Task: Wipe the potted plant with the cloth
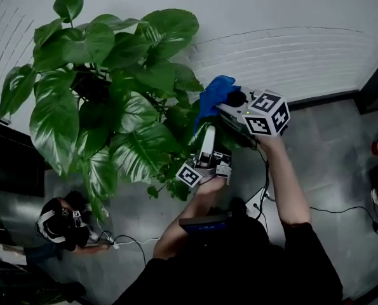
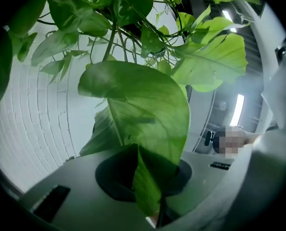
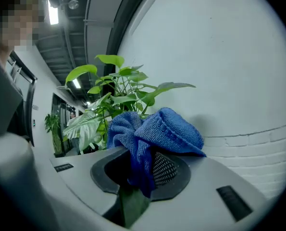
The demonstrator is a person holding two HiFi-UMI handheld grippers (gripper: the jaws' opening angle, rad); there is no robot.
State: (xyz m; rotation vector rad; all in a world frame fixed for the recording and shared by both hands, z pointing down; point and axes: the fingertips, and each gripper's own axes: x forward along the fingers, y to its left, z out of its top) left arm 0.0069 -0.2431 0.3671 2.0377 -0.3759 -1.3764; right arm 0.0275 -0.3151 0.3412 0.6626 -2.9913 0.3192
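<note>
So the plant (image 1: pixel 106 88) is on the left by the white wall (image 1: pixel 290 18). Just right of it, nearer me, the left gripper (image 1: pixel 208 132) has its jaws pinched narrow on a leaf (image 2: pixel 143 114). Further right, the right gripper (image 1: pixel 230 107) is clamped on the blue cloth (image 1: pixel 213 95), just beside the plant's right-hand leaves.

Cloth (image 1: pixel 214 97) right of plant (image 1: pixel 131 75) — wall (image 1: pixel 290 30) behind.
</note>
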